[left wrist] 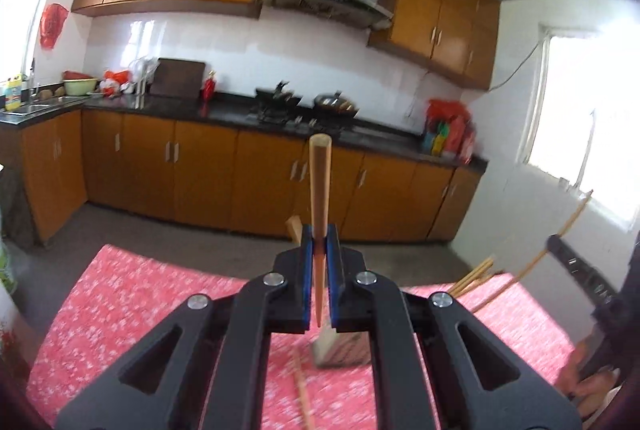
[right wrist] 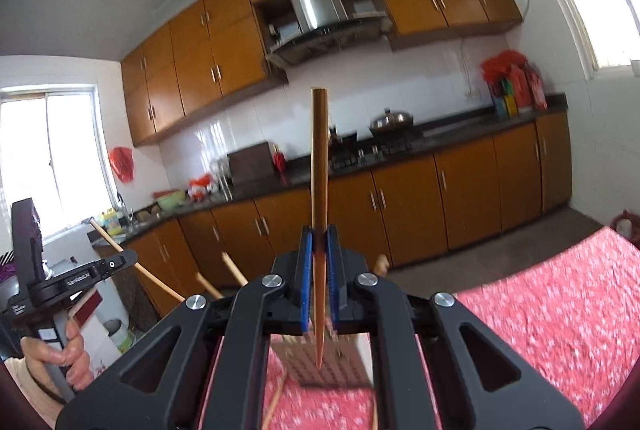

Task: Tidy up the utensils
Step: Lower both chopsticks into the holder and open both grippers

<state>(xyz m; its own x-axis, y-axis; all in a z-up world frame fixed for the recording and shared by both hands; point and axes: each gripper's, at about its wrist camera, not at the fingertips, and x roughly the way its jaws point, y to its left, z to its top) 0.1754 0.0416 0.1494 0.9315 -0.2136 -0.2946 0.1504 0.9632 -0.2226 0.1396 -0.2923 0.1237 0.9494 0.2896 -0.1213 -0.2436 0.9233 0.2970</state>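
My left gripper [left wrist: 319, 236] is shut on a wooden chopstick [left wrist: 319, 186] that stands upright between its blue pads, pointed end down. My right gripper [right wrist: 319, 236] is shut on another wooden chopstick [right wrist: 319, 166], also upright. Both are held above a perforated metal utensil holder [right wrist: 320, 364] on the red floral tablecloth [right wrist: 540, 310]; the holder also shows under the left gripper [left wrist: 340, 348]. Several chopsticks [right wrist: 232, 272] stick out of the holder. One loose chopstick [left wrist: 303, 394] lies on the cloth. The right gripper's body [left wrist: 580, 270] shows at the right edge of the left wrist view.
The table's far edge [left wrist: 180, 258] drops to a grey floor. Beyond it runs a dark kitchen counter [left wrist: 240, 112] with wooden cabinets, a stove, a wok [left wrist: 334, 102] and a sink [left wrist: 32, 108]. Windows are on both sides.
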